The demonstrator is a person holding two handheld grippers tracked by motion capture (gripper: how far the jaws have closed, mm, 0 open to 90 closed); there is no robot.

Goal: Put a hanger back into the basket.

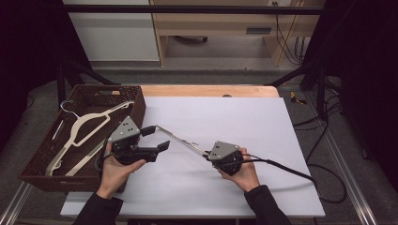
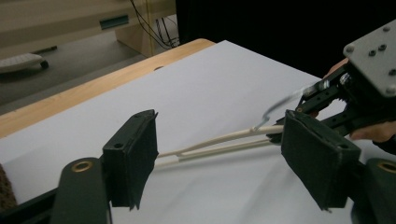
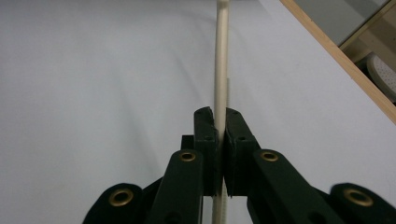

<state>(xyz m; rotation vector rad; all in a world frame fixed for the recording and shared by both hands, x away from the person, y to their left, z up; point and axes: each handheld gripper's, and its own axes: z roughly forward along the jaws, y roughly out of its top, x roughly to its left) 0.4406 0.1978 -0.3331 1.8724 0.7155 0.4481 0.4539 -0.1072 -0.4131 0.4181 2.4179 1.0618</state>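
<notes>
A: Start at the near edge. What are the hands doing?

B: The person's right tool has its jaws pressed together on a cream hanger, pinching it close to the metal hook. In the right gripper view the pale bar runs straight up between the two black pads, squeezed from both sides.

A: And the other hand?

B: The left tool is spread. Its jaws stand on either side of the hanger's far end without touching it; in the left gripper view the thin arms of the hanger pass through the gap between the pads, clear of both.

A: So where is the hanger?

B: Over the white sheet on the bench, left of the middle, slanting from the right tool up and leftward to the left tool. It looks lifted rather than lying flat, though I cannot tell for certain.

A: And farther off?

B: At the left sits a dark wicker basket with at least one more hanger of the same cream colour lying in it.

A: How far along, in your judgement?

B: One hanger is out of the basket and held by the right tool alone. What remains, I'd guess, is to place it on the sheet and then fetch what is left in the basket.
</notes>
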